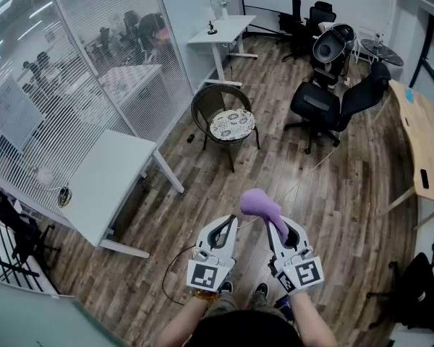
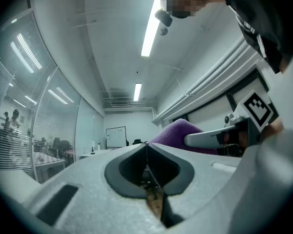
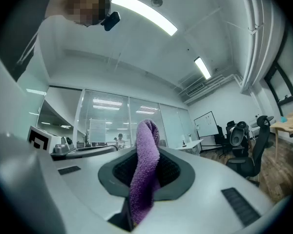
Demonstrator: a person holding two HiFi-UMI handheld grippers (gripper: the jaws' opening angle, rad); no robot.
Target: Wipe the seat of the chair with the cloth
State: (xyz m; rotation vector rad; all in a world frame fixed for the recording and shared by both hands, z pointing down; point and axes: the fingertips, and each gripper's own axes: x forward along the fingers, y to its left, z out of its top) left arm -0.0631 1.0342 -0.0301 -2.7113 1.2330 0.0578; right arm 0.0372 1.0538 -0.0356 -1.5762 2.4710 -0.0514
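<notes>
Purple terry cloth (image 3: 144,174) sits clamped in my right claw (image 1: 281,226), left claw (image 1: 226,226) shut on nothing; the dark wicker chair (image 1: 206,101) with its patterned round seat (image 1: 231,123) stands well ahead, so I judge approach comes next.

The bottom end of the cloth (image 1: 260,205) is tucked between the jaws of the right gripper (image 1: 278,226), so only its top end shows. In the left gripper view, most of the cloth sits behind the left gripper (image 2: 146,147). The wooden table (image 1: 428,147) is cut off by the right edge. The person's arms (image 1: 182,325) run off the bottom edge. The little thing (image 1: 212,29) on the white desk (image 1: 228,27) is too small to tell. The people behind the glass wall (image 1: 94,63) are only blurry shapes.
</notes>
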